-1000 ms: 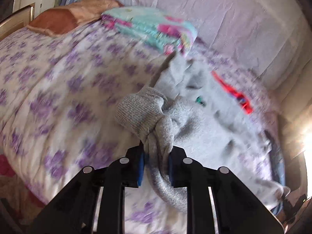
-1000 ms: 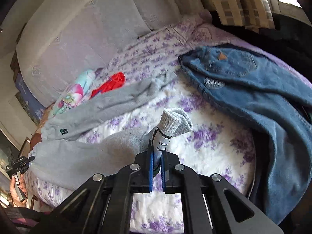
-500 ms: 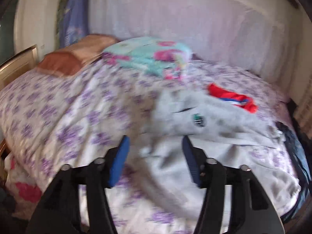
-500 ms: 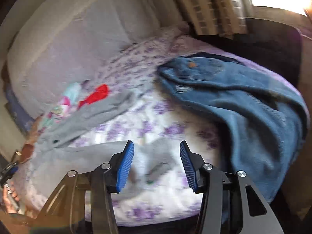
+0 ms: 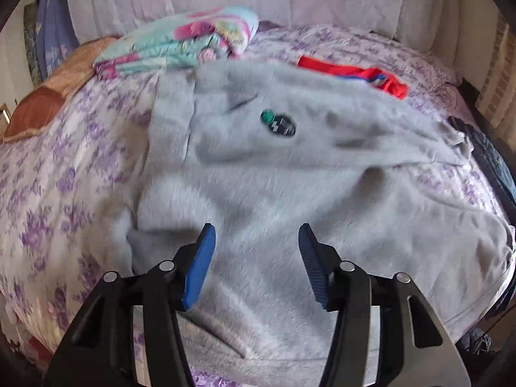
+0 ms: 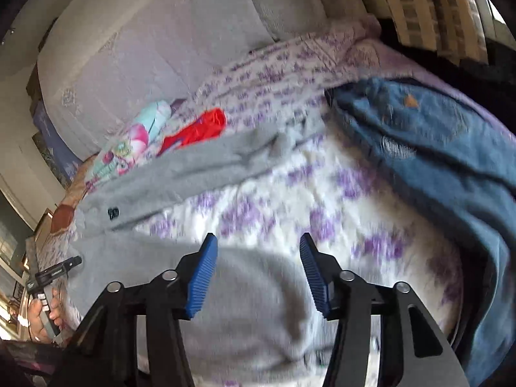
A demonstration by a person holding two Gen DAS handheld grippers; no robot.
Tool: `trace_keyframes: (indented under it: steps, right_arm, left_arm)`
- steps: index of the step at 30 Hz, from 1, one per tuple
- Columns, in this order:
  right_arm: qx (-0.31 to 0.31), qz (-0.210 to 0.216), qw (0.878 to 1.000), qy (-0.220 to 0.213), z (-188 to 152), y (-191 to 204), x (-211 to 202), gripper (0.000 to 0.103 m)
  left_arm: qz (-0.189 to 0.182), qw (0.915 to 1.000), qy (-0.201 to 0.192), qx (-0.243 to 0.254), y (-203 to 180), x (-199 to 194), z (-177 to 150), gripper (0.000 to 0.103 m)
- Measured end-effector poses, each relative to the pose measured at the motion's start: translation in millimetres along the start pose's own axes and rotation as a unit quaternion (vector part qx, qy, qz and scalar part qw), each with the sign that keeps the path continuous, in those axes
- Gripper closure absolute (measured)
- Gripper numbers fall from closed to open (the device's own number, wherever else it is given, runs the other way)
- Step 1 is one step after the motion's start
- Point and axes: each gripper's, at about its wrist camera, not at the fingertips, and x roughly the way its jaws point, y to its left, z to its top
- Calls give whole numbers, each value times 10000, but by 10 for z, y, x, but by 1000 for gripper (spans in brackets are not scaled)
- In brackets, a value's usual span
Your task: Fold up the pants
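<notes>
**Pants lying free under two spread grippers**

Pants (image 5: 277,193) are lying flat on the bed (image 5: 64,167), grey and fleecy, with nothing pinching them. The left gripper (image 5: 254,258) is hovering above the near fold, its blue fingers (image 5: 200,264) standing wide apart with cloth showing between them but not touching either pad. The right gripper (image 6: 256,267) is hanging the same way over the cuff end, fingers parted and holding nothing.

In the left view the long axis is running from the waist at the left toward the right edge of the bed. The two legs are lying side by side along that axis, the far one carrying a small dark logo (image 5: 279,124). In the right view the far leg is stretching up toward the jeans (image 6: 435,167).

A second ago both grippers were clamped on bunched grey fabric held up off the quilt; half a second ago they were already released. Now the cloth is settling flatter and spreading wider. A red garment (image 5: 354,75) and a folded blanket (image 5: 180,42) are lying beyond the pants.
</notes>
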Motion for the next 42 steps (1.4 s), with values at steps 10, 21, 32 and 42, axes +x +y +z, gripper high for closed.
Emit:
trace_keyframes:
  steps: [10,21,32,42]
  right_arm:
    - [493,-758,9904,1047,891,-115,1979,83]
    - [-311,-279,9971,633,1055,415,1485,60]
    - [-1022,51,9900,970,1053,1261,1785,59]
    - [-3405,417,9371,650,1264,2238,2223,19]
  left_arm:
    - [794,9945,297,-615,403,917,844,17]
    - [204,9865,579,-1517,903,1131,1111,13]
    - [329,9735,1506,-1690,955,1857,1518,11]
    - [585,9920,833,-751,1351,1187,1553,9]
